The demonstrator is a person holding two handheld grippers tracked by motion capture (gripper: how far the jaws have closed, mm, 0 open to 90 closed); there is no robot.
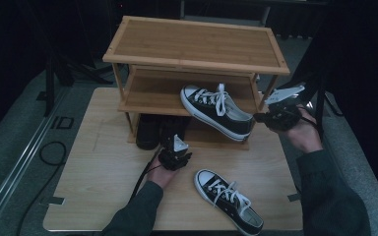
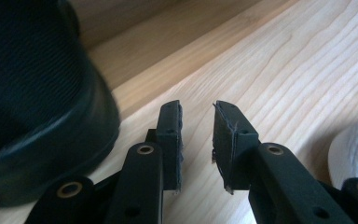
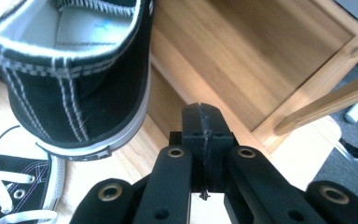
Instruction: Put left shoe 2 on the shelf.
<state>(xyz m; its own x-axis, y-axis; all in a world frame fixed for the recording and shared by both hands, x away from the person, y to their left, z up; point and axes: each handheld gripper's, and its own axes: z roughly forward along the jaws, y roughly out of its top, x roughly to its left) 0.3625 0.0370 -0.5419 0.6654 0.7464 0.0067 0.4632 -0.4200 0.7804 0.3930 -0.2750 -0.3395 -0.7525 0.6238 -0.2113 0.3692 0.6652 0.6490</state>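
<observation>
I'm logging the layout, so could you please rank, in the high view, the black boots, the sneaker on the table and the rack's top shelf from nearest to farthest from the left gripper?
From the left gripper:
1. Black boots, just beyond it on the rack's bottom shelf.
2. Sneaker on the table, to its right, toward the near table edge.
3. Top shelf, highest and farthest back.

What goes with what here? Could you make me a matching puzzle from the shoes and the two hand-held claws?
Things:
1. black canvas sneaker with white laces
2. second black-and-white sneaker
3. left gripper
4. right gripper

States:
A. jaws pressed together, nothing between them
B. lying on the pale wooden tabletop
C. jaws apart, nothing between them
D. resting on the middle shelf of the bamboo shoe rack

Pairs: 1-D, 2-B, 3-C, 4-A
</observation>
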